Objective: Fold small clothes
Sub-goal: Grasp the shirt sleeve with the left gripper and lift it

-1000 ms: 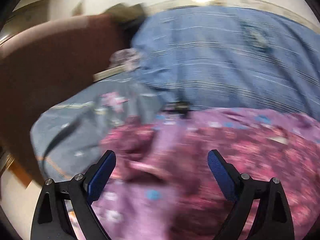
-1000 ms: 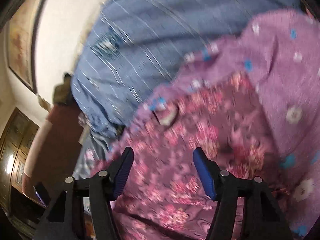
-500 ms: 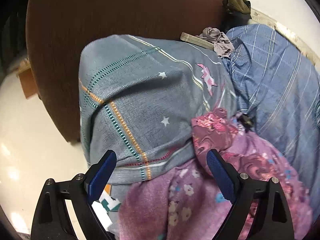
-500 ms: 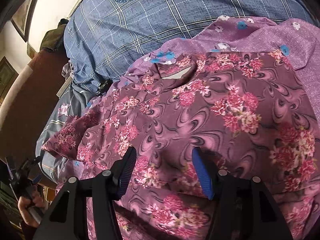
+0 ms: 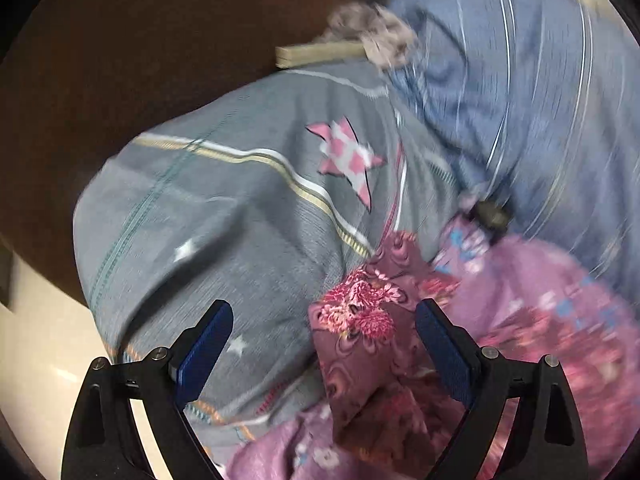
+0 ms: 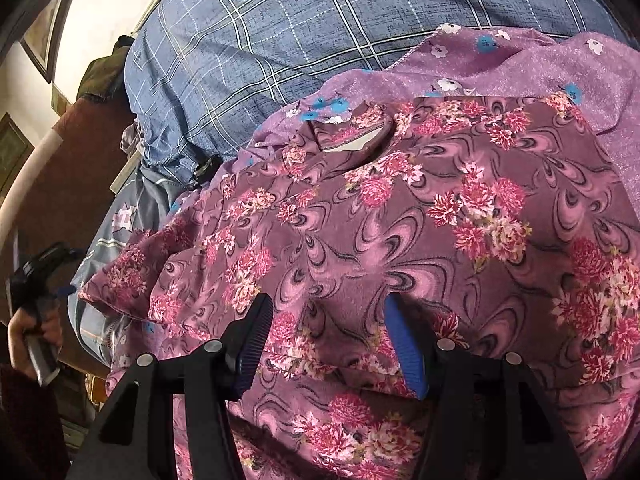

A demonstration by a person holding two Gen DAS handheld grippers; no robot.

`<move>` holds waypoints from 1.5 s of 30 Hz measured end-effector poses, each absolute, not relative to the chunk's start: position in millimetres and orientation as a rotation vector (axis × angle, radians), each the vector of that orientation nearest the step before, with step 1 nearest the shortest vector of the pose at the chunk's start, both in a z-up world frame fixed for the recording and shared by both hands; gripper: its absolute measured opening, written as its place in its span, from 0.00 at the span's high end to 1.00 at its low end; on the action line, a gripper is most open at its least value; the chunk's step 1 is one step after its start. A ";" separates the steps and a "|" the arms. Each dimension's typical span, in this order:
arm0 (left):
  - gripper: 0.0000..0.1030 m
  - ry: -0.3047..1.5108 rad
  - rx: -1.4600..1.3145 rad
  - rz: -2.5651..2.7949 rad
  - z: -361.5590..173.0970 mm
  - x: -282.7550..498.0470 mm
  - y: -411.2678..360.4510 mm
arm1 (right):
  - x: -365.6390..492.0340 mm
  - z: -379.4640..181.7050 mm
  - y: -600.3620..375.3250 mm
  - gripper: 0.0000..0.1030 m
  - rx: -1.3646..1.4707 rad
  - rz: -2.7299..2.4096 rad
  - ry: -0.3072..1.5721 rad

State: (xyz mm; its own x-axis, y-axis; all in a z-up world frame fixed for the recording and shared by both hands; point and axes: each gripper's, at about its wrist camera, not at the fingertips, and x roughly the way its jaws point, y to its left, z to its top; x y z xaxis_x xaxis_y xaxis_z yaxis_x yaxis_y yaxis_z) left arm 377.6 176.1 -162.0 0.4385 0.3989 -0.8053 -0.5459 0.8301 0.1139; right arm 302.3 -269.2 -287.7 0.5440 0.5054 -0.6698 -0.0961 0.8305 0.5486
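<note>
So the maroon floral top is spread flat on the bed, on a lilac flowered cloth, probably laid out like that so it can be folded. Its neckline points away toward the blue checked pillow, so the long axis runs from the camera up to that pillow. The right gripper hovers over the hem end, jaws about half apart, nothing pinched. The left gripper is wide and empty, framing the left sleeve draped on a grey star-print pillow. Looks like a sleeve fold next.
</note>
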 end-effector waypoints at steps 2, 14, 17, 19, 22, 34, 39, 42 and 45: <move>0.11 1.049 -0.064 0.641 -184.5 406.0 165.5 | 302.3 -287.6 -268.9 0.41 0.481 0.375 0.935; 0.97 1.128 -0.021 0.528 -224.6 450.9 167.6 | 304.8 -287.7 -268.4 0.42 0.495 0.388 0.942; 0.98 1.030 -0.052 0.458 -196.8 443.2 170.5 | 304.9 -288.3 -269.8 0.43 0.502 0.388 0.942; 0.98 0.999 -0.048 0.429 -181.4 440.9 169.4 | 304.3 -288.6 -270.6 0.44 0.505 0.385 0.941; 0.98 0.972 -0.067 0.395 -162.9 433.4 167.2 | 302.6 -288.7 -272.8 0.44 0.509 0.384 0.939; 0.99 0.755 -0.108 0.146 -57.6 361.9 118.6 | 300.5 -285.4 -277.3 0.43 0.530 0.381 0.930; 0.99 0.644 -0.015 -0.015 -0.1 316.6 60.6 | 300.3 -281.6 -286.9 0.42 0.562 0.363 0.909; 0.99 0.620 0.038 -0.153 16.1 303.0 10.4 | 299.4 -276.5 -301.3 0.42 0.606 0.346 0.872; 0.98 0.621 0.095 -0.317 16.6 300.8 -39.4 | 297.6 -271.0 -324.7 0.41 0.679 0.316 0.812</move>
